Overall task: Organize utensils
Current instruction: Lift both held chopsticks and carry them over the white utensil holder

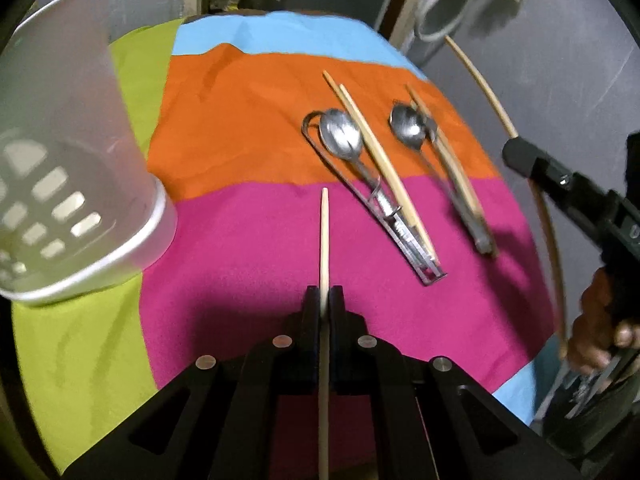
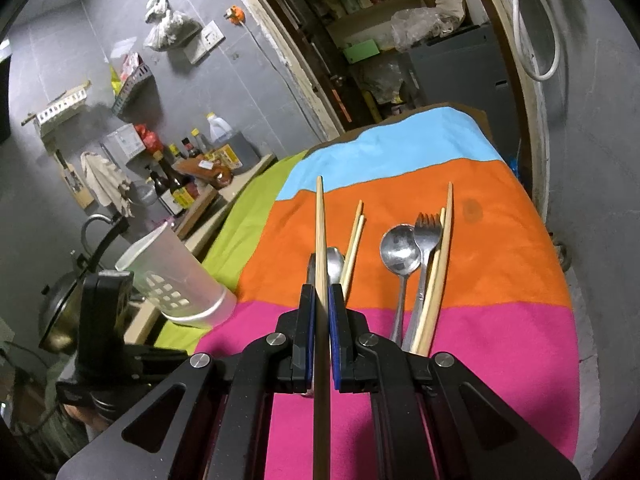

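Observation:
My left gripper [image 1: 323, 294] is shut on a pale chopstick [image 1: 324, 232] that points forward over the pink band of the cloth. A white slotted utensil cup [image 1: 80, 184] stands tilted in view at the left. My right gripper [image 2: 321, 294] is shut on another chopstick [image 2: 320, 232] and shows in the left wrist view at the right edge [image 1: 516, 152]. On the cloth lie a spoon [image 1: 340, 138] on metal tongs [image 1: 400, 228], two chopsticks [image 1: 380, 152], and a second spoon [image 2: 400, 256] with a fork [image 2: 426, 236] and chopsticks [image 2: 438, 272].
The striped cloth [image 2: 500, 352] covers a small table with its edge close on the right. A counter with bottles [image 2: 176, 196] and a kettle [image 2: 60, 312] stands to the left behind the cup [image 2: 176, 284]. A hand [image 1: 596, 332] holds the right gripper.

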Available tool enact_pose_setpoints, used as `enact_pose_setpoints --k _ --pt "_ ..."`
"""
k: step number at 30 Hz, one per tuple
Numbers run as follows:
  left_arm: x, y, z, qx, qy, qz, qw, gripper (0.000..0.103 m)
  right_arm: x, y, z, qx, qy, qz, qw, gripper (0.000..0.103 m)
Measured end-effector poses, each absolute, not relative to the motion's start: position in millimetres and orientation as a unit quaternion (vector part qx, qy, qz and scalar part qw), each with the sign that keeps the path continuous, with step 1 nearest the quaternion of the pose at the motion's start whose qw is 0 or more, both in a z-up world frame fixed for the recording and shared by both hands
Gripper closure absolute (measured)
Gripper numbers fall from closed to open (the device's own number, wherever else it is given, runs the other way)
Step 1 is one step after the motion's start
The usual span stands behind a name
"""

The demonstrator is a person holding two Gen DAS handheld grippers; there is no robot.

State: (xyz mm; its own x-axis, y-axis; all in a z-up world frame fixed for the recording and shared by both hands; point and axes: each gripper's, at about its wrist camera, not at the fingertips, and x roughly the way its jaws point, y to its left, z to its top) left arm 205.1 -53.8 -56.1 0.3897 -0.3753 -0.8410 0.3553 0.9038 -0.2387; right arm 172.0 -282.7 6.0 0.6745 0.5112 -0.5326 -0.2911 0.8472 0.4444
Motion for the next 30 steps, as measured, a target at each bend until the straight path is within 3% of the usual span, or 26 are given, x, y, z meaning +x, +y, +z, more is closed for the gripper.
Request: enact_pose_setpoints --k 13,30 --pt "159 -22 31 -0.077 0.241 -0.202 0.946 0.101 164 -244 43 0.193 0.186 0.257 0.929 0.098" --pt "179 116 105 -0.138 0.091 -0.076 0.983 0.101 203 -131 109 0.210 0.013 0.318 0.924 0.098"
